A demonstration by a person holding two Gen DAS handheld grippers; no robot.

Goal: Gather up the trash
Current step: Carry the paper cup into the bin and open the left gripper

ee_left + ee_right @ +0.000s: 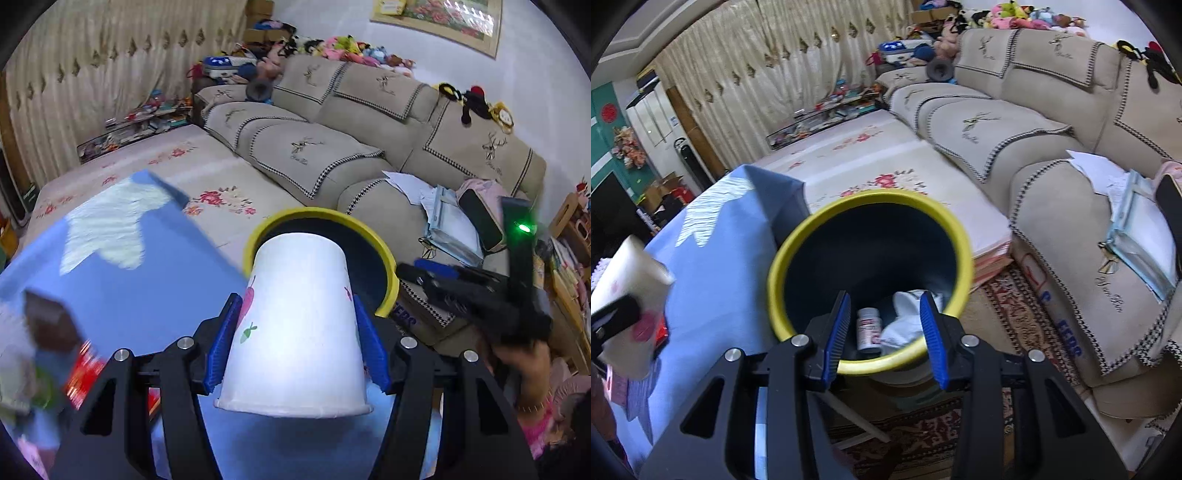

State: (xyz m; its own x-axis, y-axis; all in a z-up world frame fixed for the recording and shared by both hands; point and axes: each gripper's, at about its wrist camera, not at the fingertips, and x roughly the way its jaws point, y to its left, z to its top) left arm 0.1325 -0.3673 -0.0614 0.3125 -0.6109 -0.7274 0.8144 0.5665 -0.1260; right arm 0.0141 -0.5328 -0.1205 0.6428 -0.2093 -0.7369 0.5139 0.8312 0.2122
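Note:
My left gripper (297, 332) is shut on a white paper cup (295, 325), held upside down, just in front of the yellow-rimmed dark bin (384, 251). In the right wrist view the bin (798, 243) stands beside the blue-clothed table (713, 258). Inside it lie a small white bottle (868, 328) and crumpled white tissue (905, 321). My right gripper (884, 328) is open and empty right over the bin's near rim. The cup and left gripper show blurred at the left edge (624, 299). The right gripper shows in the left wrist view (436, 271).
A blue tablecloth (129, 280) carries a brown wrapper (50, 321) and red packaging (83, 373). A beige sofa (1052, 147) with papers (1137, 229) stands right. A floral-covered low table (886, 162) lies beyond the bin. A patterned rug (1015, 306) covers the floor.

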